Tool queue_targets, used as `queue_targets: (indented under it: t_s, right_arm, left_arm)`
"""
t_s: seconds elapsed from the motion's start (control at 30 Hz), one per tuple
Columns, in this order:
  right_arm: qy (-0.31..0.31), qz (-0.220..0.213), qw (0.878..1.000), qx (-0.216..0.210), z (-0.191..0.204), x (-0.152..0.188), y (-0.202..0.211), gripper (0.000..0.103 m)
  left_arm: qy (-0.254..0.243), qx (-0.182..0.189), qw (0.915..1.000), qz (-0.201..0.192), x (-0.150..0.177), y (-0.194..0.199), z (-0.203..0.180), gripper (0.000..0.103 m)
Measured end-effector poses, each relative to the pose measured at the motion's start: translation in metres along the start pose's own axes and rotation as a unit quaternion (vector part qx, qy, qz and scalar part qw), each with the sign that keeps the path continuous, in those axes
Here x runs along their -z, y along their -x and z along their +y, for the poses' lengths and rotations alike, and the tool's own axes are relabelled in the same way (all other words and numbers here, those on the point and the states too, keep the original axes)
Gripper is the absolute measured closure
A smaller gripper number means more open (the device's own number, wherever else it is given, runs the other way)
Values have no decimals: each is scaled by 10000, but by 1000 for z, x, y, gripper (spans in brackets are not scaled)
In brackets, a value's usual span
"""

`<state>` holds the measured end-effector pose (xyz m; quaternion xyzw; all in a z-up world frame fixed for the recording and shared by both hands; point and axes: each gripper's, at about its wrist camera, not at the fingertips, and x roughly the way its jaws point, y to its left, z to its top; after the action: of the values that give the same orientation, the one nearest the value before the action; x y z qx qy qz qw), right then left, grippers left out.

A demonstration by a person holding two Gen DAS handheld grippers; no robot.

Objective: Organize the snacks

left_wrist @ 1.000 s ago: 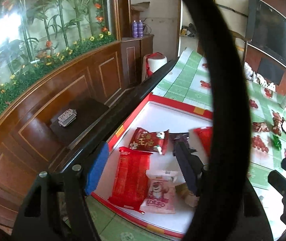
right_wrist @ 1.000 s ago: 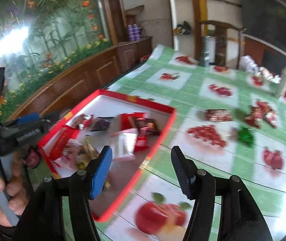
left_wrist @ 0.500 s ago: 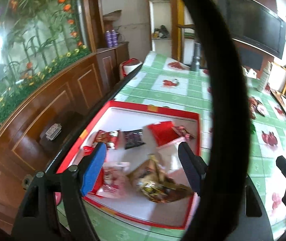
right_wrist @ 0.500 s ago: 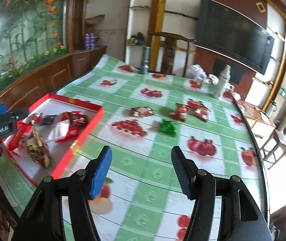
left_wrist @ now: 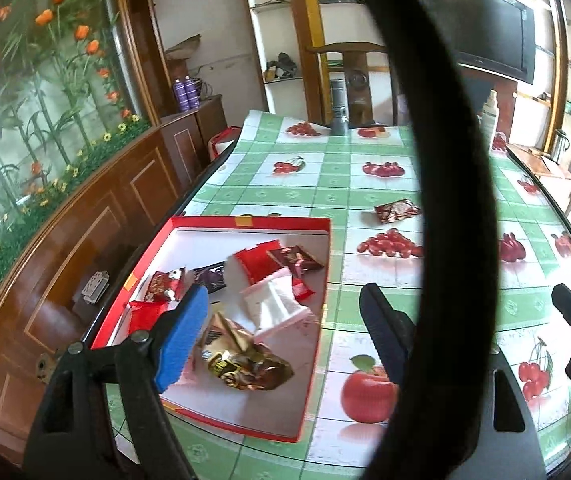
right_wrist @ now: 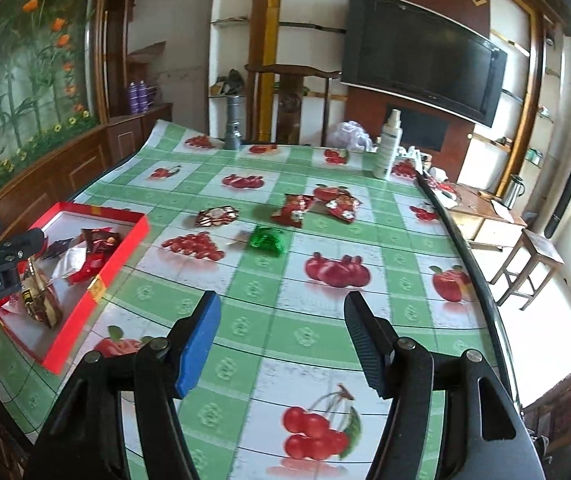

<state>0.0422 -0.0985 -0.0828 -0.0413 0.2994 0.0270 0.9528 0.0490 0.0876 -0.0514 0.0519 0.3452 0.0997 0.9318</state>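
Note:
A red box (left_wrist: 245, 222) with a white inside sits at the table's near left and holds several snack packets, among them a brown-gold one (left_wrist: 245, 364) and a white one (left_wrist: 273, 308). It also shows in the right wrist view (right_wrist: 125, 252). My left gripper (left_wrist: 285, 332) is open and empty above the box's near right part. My right gripper (right_wrist: 281, 340) is open and empty above the tablecloth. Loose packets lie mid-table: a red-white one (right_wrist: 217, 215), a green one (right_wrist: 266, 237), a red one (right_wrist: 295, 209) and another red one (right_wrist: 341, 206).
A green checked fruit tablecloth (right_wrist: 325, 312) covers the table. A white spray bottle (right_wrist: 388, 144) and a grey pedestal object (right_wrist: 232, 128) stand at the far edge. A thick black cable (left_wrist: 457, 200) crosses the left wrist view. Wooden panelling (left_wrist: 97, 220) runs along the left.
Both grippers have pulled back and swung right, away from the box. More of the table and the loose packets have come into view. Both stay open.

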Motion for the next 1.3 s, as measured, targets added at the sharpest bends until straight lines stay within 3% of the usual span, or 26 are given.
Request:
queue_targets:
  t_s: [0.33, 0.9, 1.0, 1.07, 1.3]
  right_arm:
    - [-212, 35, 9997, 120, -27, 5, -1, 37]
    - [-187, 140, 9989, 399, -41, 9, -2, 37]
    - [-178, 68, 9986, 494, -43, 6, 6, 37]
    - [-180, -21, 9983, 551, -44, 4, 12, 30]
    - [-176, -234, 9975, 647, -49, -3, 24, 30]
  left_arm:
    - [-294, 78, 9995, 33, -1, 4, -34, 24]
    - [-487, 152, 9987, 32, -4, 6, -58, 23]
    - [-485, 161, 9987, 3, -4, 9, -59, 23]
    - [-489, 166, 9987, -19, -5, 11, -59, 23]
    - [-529, 196, 9984, -3, -5, 9, -63, 22]
